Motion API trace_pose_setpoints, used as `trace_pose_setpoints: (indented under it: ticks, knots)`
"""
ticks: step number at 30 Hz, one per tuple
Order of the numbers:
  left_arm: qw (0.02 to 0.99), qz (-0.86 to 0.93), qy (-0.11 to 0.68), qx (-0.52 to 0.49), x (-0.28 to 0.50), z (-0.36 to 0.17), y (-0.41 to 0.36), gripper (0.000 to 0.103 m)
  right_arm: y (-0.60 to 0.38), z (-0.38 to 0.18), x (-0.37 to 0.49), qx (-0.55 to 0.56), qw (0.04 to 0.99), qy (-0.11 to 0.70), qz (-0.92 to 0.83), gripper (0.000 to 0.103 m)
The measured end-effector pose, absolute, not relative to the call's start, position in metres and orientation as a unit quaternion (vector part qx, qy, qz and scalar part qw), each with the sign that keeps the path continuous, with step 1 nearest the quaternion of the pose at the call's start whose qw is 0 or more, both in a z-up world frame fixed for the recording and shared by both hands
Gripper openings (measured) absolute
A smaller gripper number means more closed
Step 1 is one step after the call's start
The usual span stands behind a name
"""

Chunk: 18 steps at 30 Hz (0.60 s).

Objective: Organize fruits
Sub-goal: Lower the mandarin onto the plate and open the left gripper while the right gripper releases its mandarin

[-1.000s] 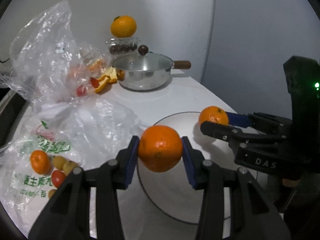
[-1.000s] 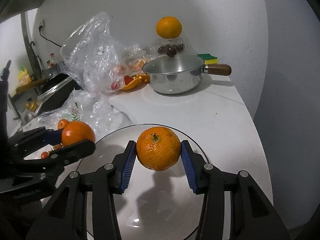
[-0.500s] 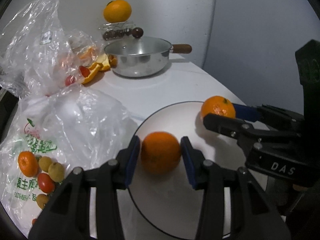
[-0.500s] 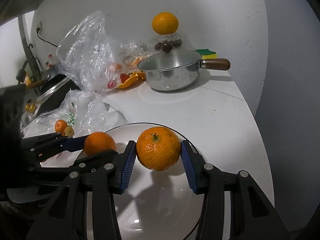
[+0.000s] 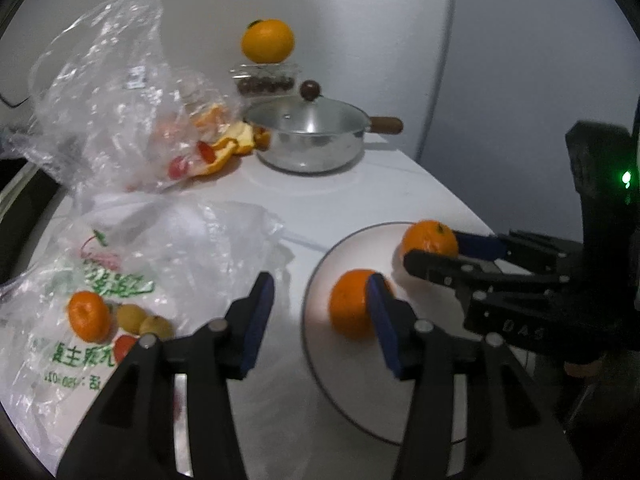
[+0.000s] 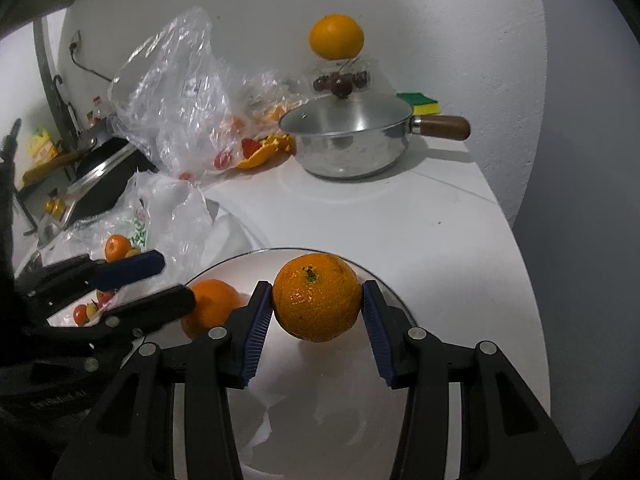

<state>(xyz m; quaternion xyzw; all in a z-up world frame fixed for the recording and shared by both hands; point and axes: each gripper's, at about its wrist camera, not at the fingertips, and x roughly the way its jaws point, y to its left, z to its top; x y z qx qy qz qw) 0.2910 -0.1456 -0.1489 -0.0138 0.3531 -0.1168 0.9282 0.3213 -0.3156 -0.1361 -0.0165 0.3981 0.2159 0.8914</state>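
A white plate (image 5: 360, 384) (image 6: 320, 400) lies at the near right of the white table. One orange (image 5: 350, 304) (image 6: 210, 304) rests on the plate, free, beside the right finger of my left gripper (image 5: 320, 316) (image 6: 176, 280). That gripper's jaws are opening and its pads do not press on the orange. My right gripper (image 6: 318, 312) (image 5: 430, 246) is shut on a second orange (image 6: 316, 296) (image 5: 428, 236), held just above the plate's far side.
A lidded steel pot (image 5: 308, 140) (image 6: 348, 140) stands at the back, behind it a big orange (image 5: 267, 40) on a clear box of cherries. Plastic bags (image 5: 120, 272) with small fruits and orange peel (image 5: 232, 144) fill the left. The table's edge runs close on the right.
My left gripper brought its orange down onto the plate, let go and shifted left with its jaws wider. The right gripper kept still with its orange.
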Motion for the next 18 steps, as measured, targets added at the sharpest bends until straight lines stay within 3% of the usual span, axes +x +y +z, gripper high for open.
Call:
trace_pose_setpoints:
  ticks: [18]
  knots:
    - [0.936, -0.144, 0.322, -0.016, 0.255, -0.130, -0.138, 0.050, -0.299, -0.126, 0.311, -0.028, 0.895, 0.406, 0.181, 0.048]
